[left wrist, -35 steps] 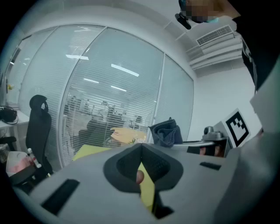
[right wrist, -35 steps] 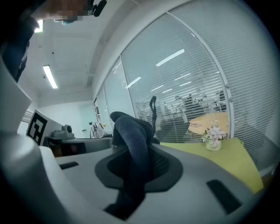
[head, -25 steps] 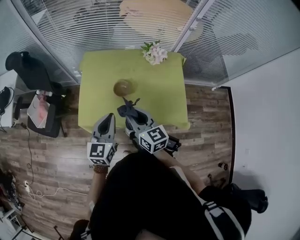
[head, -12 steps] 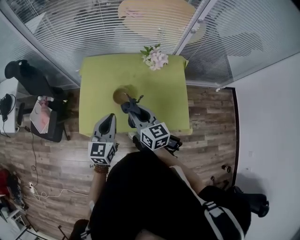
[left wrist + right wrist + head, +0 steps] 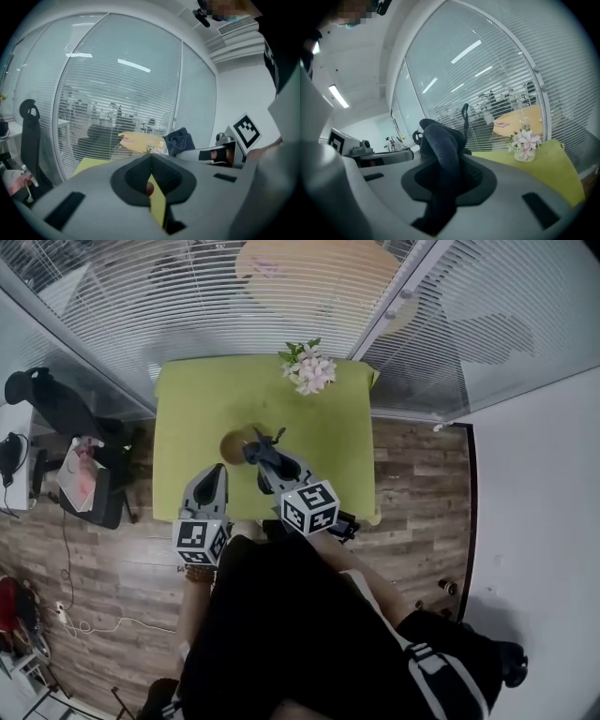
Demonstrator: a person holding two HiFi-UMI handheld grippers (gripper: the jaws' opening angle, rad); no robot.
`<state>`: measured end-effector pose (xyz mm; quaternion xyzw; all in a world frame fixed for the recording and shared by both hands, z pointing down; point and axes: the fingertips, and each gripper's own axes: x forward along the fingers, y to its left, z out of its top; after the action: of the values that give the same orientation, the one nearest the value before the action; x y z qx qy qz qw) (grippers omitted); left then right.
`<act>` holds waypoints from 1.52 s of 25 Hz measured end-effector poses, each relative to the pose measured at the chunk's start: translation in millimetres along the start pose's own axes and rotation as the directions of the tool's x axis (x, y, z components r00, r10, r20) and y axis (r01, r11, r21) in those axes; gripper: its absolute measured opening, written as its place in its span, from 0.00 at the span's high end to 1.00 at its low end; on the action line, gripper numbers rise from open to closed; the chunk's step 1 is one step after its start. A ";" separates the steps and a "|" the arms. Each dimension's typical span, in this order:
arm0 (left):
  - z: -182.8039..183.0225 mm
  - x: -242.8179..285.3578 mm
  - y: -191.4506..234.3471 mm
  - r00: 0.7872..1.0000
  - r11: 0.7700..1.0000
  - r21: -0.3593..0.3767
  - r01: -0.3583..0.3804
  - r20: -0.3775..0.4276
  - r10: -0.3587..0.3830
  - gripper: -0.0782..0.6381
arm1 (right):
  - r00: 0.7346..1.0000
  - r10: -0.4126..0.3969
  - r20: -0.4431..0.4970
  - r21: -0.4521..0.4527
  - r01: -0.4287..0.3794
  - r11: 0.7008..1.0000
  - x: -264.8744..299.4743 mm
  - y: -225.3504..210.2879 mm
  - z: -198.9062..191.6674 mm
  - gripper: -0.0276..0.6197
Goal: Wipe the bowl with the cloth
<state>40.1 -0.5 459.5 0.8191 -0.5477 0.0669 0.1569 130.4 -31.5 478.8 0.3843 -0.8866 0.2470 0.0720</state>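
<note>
A brown bowl sits on the green table, left of its middle. My right gripper is shut on a dark blue cloth, which hangs just right of the bowl and covers its right edge. In the right gripper view the cloth fills the gap between the jaws and bunches up above them. My left gripper is over the table's near left edge, short of the bowl, jaws shut with nothing in them. The left gripper view shows the shut jaws and the cloth off to the right.
A vase of pink and white flowers stands at the table's far edge, also seen in the right gripper view. Glass walls with blinds rise behind the table. A black office chair is at the left, on the wooden floor.
Both grippers have moved forward over the table toward the bowl. The cloth in the right gripper has come from the near edge to the bowl's right side.
</note>
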 end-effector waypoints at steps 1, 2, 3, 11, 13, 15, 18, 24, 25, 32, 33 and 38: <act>-0.8 3.7 3.0 1.000 1.000 -0.009 -0.010 0.002 0.010 0.88 | 1.000 0.003 -0.013 -0.006 -0.003 1.000 3.9 -5.0 -1.0 0.86; -2.0 7.1 6.2 1.000 1.000 -0.019 -0.019 0.003 0.019 0.88 | 1.000 0.001 -0.028 -0.012 -0.001 1.000 8.3 -10.4 -2.3 0.86; -3.7 9.7 9.4 1.000 0.999 -0.030 -0.026 0.001 0.026 0.88 | 0.999 -0.004 -0.045 -0.017 0.004 1.000 12.5 -15.3 -3.7 0.86; -15.5 30.3 46.9 1.000 0.995 -0.093 0.020 -0.013 -0.021 0.88 | 0.991 -0.055 -0.121 -0.003 0.055 0.998 37.9 -28.5 -9.1 0.86; -18.2 39.6 60.3 0.999 0.993 -0.111 0.038 -0.017 -0.041 0.88 | 0.990 -0.072 -0.124 -0.004 0.072 0.997 44.2 -27.7 -5.9 0.86; -25.6 48.6 69.2 0.997 0.990 -0.126 0.059 -0.040 -0.065 0.88 | 0.986 -0.091 -0.139 -0.010 0.091 0.996 46.8 -26.9 -6.8 0.86; -35.5 65.7 83.5 0.992 0.986 -0.132 0.097 -0.072 -0.108 0.88 | 0.977 -0.131 -0.170 -0.030 0.128 0.991 58.3 -31.7 -10.2 0.85; -62.9 94.4 116.3 0.971 0.980 -0.120 0.161 -0.157 -0.179 0.87 | 0.956 -0.199 -0.215 -0.060 0.191 0.980 91.0 -41.3 -19.7 0.85; -67.1 97.8 121.2 0.967 0.980 -0.111 0.168 -0.173 -0.185 0.87 | 0.952 -0.206 -0.225 -0.071 0.195 0.978 96.1 -41.9 -22.5 0.85; -102.7 111.5 144.4 0.933 0.972 -0.156 0.176 -0.288 -0.215 0.84 | 0.932 -0.240 -0.273 -0.158 0.203 0.966 131.1 -49.7 -38.0 0.84; -108.9 114.1 142.0 0.923 0.968 -0.168 0.189 -0.306 -0.233 0.80 | 0.928 -0.246 -0.281 -0.175 0.203 0.963 135.3 -53.1 -40.7 0.84; -142.9 129.0 130.9 0.887 0.957 -0.208 0.204 -0.374 -0.270 0.70 | 0.903 -0.265 -0.339 -0.235 0.191 0.953 149.7 -71.1 -62.9 0.84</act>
<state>-20.7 -112.3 654.4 0.8335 -0.4032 0.1677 0.3386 73.6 -138.6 608.1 0.4239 -0.8261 0.2157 0.3021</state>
